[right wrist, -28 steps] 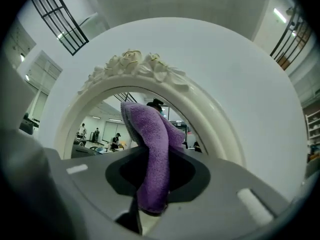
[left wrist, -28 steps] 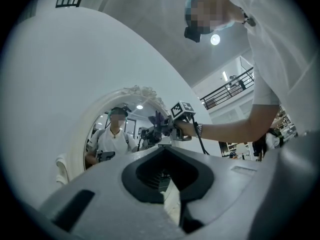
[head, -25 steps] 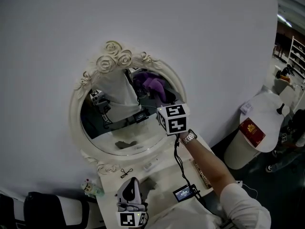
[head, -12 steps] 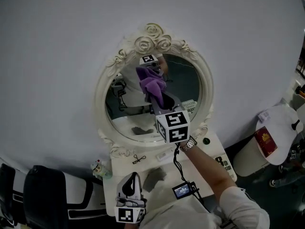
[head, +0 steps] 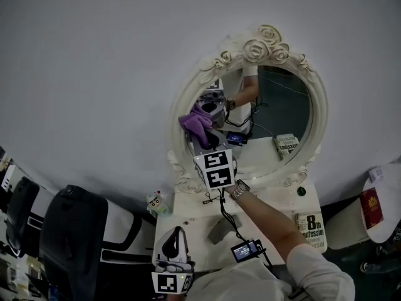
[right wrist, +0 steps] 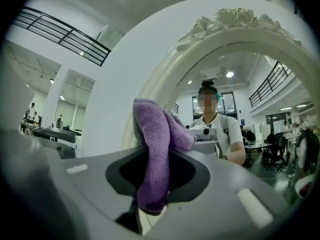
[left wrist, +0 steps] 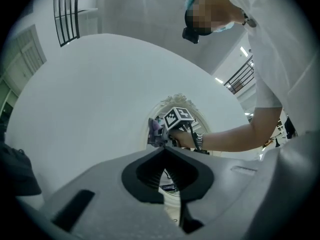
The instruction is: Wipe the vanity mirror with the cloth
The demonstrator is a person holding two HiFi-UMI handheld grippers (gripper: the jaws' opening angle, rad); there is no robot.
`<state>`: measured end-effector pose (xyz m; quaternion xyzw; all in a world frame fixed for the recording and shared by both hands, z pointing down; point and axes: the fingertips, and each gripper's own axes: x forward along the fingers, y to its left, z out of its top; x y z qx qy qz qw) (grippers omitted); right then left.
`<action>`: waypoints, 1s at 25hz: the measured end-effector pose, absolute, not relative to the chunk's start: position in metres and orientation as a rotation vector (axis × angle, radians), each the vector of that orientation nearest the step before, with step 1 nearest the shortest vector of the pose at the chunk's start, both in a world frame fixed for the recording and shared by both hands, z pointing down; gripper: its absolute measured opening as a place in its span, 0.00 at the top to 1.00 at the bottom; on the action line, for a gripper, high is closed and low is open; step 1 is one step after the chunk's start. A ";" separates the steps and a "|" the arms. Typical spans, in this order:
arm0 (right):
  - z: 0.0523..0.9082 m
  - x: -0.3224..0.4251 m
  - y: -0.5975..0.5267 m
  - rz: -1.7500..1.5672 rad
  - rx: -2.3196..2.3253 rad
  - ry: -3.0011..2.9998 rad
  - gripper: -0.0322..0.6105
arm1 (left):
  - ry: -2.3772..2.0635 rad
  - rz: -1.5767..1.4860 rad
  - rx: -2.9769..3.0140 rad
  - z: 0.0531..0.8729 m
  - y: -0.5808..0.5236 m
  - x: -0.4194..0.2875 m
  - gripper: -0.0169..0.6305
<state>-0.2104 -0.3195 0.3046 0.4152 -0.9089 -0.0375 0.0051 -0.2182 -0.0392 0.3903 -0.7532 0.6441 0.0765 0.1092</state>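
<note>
At ornate oval mirror (head: 283,105) | right tongs (head: 201,144) clamp fluffy purple cloth (head: 195,124)

R gripper (right wrist: 151,160): jaws clamped on purple cloth (right wrist: 154,126), bunched upright btwn them.
Vanity mirror (right wrist: 197,51): ornate white frame, roses on top, close ahead.
Reflection: person (right wrist: 216,126), white top.
</note>
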 end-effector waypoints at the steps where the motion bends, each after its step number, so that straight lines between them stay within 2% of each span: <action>1: 0.305 -0.211 -0.321 -0.123 1.306 -2.845 0.80 | 1.907 0.222 -2.208 0.392 -0.037 -0.221 0.96; 7: 0.303 -0.179 -0.328 -0.121 1.386 -2.830 0.80 | 1.872 0.199 -2.243 0.392 -0.042 -0.207 0.96; 20: 0.314 0.072 -0.369 -0.103 1.911 -2.462 0.80 | 1.471 0.260 -2.557 0.394 -0.092 -0.085 0.96; 25: 0.317 0.137 -0.378 -0.048 2.050 -2.359 0.80 | 1.412 0.256 -2.573 0.393 -0.094 -0.064 0.96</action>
